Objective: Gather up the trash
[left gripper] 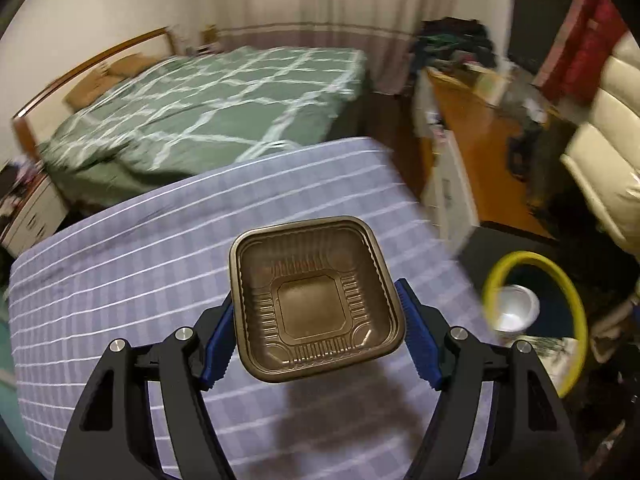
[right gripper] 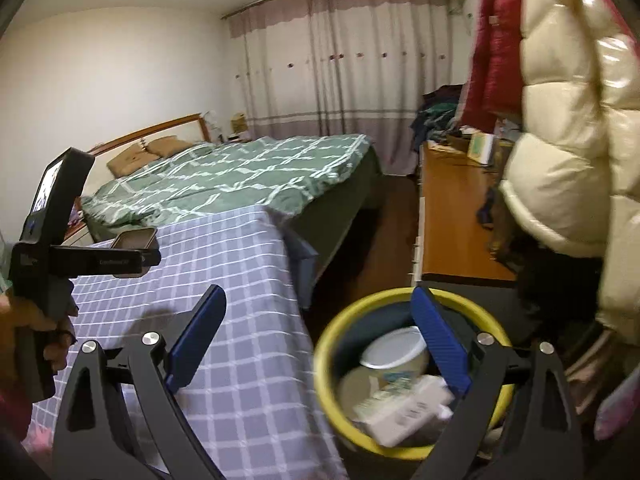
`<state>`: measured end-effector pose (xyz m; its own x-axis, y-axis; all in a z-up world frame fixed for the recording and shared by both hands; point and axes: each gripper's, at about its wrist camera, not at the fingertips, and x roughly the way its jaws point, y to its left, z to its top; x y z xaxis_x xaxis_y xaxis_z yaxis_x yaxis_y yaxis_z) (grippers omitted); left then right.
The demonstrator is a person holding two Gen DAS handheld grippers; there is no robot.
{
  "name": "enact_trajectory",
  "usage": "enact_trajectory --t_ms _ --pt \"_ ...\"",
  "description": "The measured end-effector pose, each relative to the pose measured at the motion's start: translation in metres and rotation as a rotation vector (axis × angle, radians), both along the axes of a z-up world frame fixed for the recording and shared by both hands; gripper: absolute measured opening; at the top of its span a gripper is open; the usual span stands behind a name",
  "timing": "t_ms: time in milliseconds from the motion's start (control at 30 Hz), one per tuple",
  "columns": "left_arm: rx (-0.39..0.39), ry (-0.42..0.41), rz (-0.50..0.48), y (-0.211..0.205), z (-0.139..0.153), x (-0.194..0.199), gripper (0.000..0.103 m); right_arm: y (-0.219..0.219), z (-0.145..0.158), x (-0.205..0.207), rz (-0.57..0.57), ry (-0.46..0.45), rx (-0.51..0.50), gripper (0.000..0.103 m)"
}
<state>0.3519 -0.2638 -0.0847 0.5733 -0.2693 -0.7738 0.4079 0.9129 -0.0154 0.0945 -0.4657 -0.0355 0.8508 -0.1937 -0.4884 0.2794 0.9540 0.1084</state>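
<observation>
My left gripper [left gripper: 318,320] is shut on a brown plastic food tray [left gripper: 314,300], holding it by its sides above the blue checked tablecloth [left gripper: 160,280]. The same tray [right gripper: 134,238] shows in the right wrist view, held in the left gripper [right gripper: 132,258] over the table. A yellow-rimmed trash bin [left gripper: 576,316] stands on the floor to the right of the table, with a white bowl [left gripper: 516,306] inside. My right gripper [right gripper: 320,344] is open and empty, above the gap between the table edge and the bin [right gripper: 336,392], which holds a white bowl [right gripper: 394,354] and white packaging [right gripper: 404,412].
A bed with a green checked cover [right gripper: 240,184] lies beyond the table. A wooden desk [right gripper: 452,220] with clutter stands on the right. A cream puffer jacket [right gripper: 572,120] hangs close above the bin. Curtains [right gripper: 352,80] cover the far wall.
</observation>
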Motion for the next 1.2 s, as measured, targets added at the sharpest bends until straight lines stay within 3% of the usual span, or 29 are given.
enact_trajectory --t_ms 167,433,700,900,1100,1200 --pt "-0.019 0.014 -0.151 -0.068 0.004 -0.034 0.072 -0.039 -0.001 -0.041 -0.104 0.004 -0.002 0.089" --pt "-0.03 0.098 -0.344 -0.175 -0.019 -0.076 0.072 -0.085 -0.016 -0.078 -0.219 0.032 0.033 0.089" --pt "-0.024 0.231 -0.413 -0.239 -0.057 -0.083 0.073 -0.102 -0.021 -0.09 -0.257 0.026 0.059 0.089" --pt "-0.017 0.264 -0.418 -0.241 -0.07 -0.078 0.086 -0.107 -0.021 -0.096 -0.269 0.017 0.071 0.089" --pt "-0.09 0.22 -0.382 -0.199 -0.041 -0.078 0.092 -0.099 -0.021 -0.095 -0.254 0.03 0.063 0.089" --pt "-0.117 0.15 -0.363 -0.167 -0.018 -0.088 0.097 -0.093 -0.023 -0.092 -0.234 0.05 0.057 0.089"
